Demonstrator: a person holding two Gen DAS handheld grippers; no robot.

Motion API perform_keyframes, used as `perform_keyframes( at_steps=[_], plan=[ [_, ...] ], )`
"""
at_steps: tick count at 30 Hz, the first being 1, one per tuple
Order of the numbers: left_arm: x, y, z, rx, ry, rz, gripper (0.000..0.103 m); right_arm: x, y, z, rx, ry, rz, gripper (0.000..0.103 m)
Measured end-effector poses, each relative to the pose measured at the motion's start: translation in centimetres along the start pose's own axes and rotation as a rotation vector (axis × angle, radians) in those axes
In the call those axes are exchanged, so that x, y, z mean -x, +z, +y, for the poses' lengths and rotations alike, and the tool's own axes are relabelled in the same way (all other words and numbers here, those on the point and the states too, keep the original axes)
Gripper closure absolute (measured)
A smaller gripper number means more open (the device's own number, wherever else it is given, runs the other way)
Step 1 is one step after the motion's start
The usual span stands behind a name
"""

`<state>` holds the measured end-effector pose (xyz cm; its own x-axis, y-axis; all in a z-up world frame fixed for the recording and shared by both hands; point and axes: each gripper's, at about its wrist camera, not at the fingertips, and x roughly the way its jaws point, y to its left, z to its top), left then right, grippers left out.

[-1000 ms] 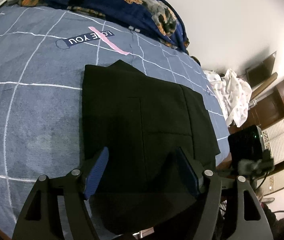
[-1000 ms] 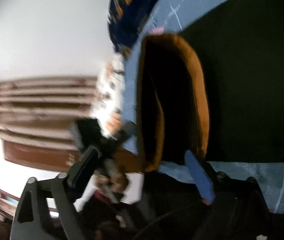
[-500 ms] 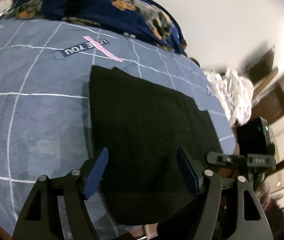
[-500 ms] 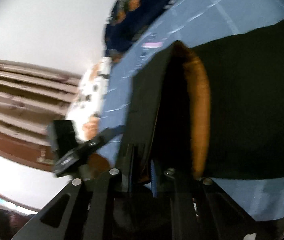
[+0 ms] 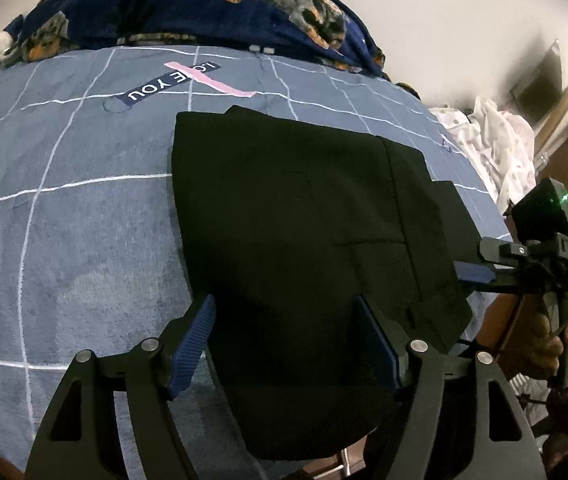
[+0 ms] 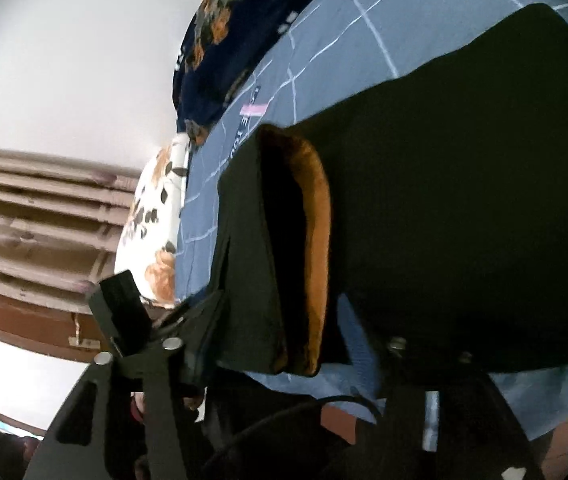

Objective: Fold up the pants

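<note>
Jaws of the left gripper [image 5: 284, 344] stood apart above the near edge of the black woven pants [image 5: 304, 216], gripping nothing; that spread was the same as a second earlier, and the view had only slid a little across the cloth. The right gripper [image 6: 279, 344] had changed more: wide a second before, nearly shut half a second ago, its jaws were now opening again with the waistband edge between them, the blue pads not visibly pressing on it. In my judgement that reads as a brief pinch to tug the waist straight, followed by a release, so the fold already made looked settled and another fold could follow.

The pants lay flat as a squarish folded stack on the grey-blue quilted bedsheet [image 5: 63, 240] with its thin white grid lines. Their cloth was matte and smooth, with faint seams and a pocket outline; at the open waist a fuzzy orange-brown fleece lining [image 6: 316, 248] curled outward.

Farther off lay a printed dark label crossed by a pink strip [image 5: 187, 80], then a crumpled navy blanket with orange patches [image 5: 187, 4] against the pale wall.
</note>
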<state>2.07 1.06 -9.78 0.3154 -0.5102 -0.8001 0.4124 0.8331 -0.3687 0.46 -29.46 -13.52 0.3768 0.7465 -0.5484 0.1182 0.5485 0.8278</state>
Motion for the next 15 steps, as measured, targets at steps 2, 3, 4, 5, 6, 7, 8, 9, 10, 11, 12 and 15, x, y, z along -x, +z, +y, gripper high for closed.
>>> perform_keyframes(
  at_steps=[2, 3, 4, 5, 6, 7, 8, 9, 10, 11, 12, 15],
  plan=[
    [-0.1, 0.0, 0.1, 0.002, 0.000, 0.005, 0.031, -0.8, 0.2, -0.2, -0.005, -0.012, 0.018, 0.047],
    [-0.1, -0.1, 0.2, 0.007, -0.003, 0.007, 0.030, -1.2, 0.3, -0.3, -0.008, -0.009, 0.031, 0.047],
    [-0.1, -0.2, 0.3, 0.011, -0.006, 0.007, 0.029, -1.9, 0.2, -0.2, -0.006, -0.008, 0.045, 0.047],
    [-0.2, -0.2, 0.4, 0.015, -0.008, 0.010, 0.029, -2.6, 0.2, 0.0, 0.000, -0.005, 0.063, 0.047],
    [-0.3, -0.3, 0.6, 0.021, -0.010, 0.015, 0.028, -3.1, 0.1, 0.2, 0.004, -0.002, 0.074, 0.047],
    [-0.4, -0.3, 0.7, 0.031, -0.014, 0.018, 0.028, -3.7, 0.1, 0.7, 0.015, 0.001, 0.086, 0.047],
    [-0.4, -0.3, 0.9, 0.043, -0.019, 0.021, 0.027, -4.2, 0.0, 1.2, 0.029, -0.002, 0.089, 0.046],
    [-0.6, -0.4, 1.0, 0.052, -0.023, 0.026, 0.027, -4.6, 0.0, 1.8, 0.044, 0.009, 0.101, 0.046],
    [-0.7, -0.4, 1.2, 0.063, -0.028, 0.031, 0.026, -4.8, 0.0, 2.0, 0.047, 0.021, 0.106, 0.046],
    [-0.8, -0.4, 1.4, 0.072, -0.035, 0.033, 0.026, -4.9, 0.0, 2.2, 0.051, 0.026, 0.106, 0.046],
    [-0.8, -0.4, 1.5, 0.075, -0.039, 0.032, 0.026, -5.2, 0.0, 2.6, 0.063, 0.020, 0.108, 0.047],
    [-0.7, -0.4, 1.5, 0.079, -0.044, 0.032, 0.026, -6.0, 0.0, 2.5, 0.069, -0.022, 0.117, 0.075]
  ],
)
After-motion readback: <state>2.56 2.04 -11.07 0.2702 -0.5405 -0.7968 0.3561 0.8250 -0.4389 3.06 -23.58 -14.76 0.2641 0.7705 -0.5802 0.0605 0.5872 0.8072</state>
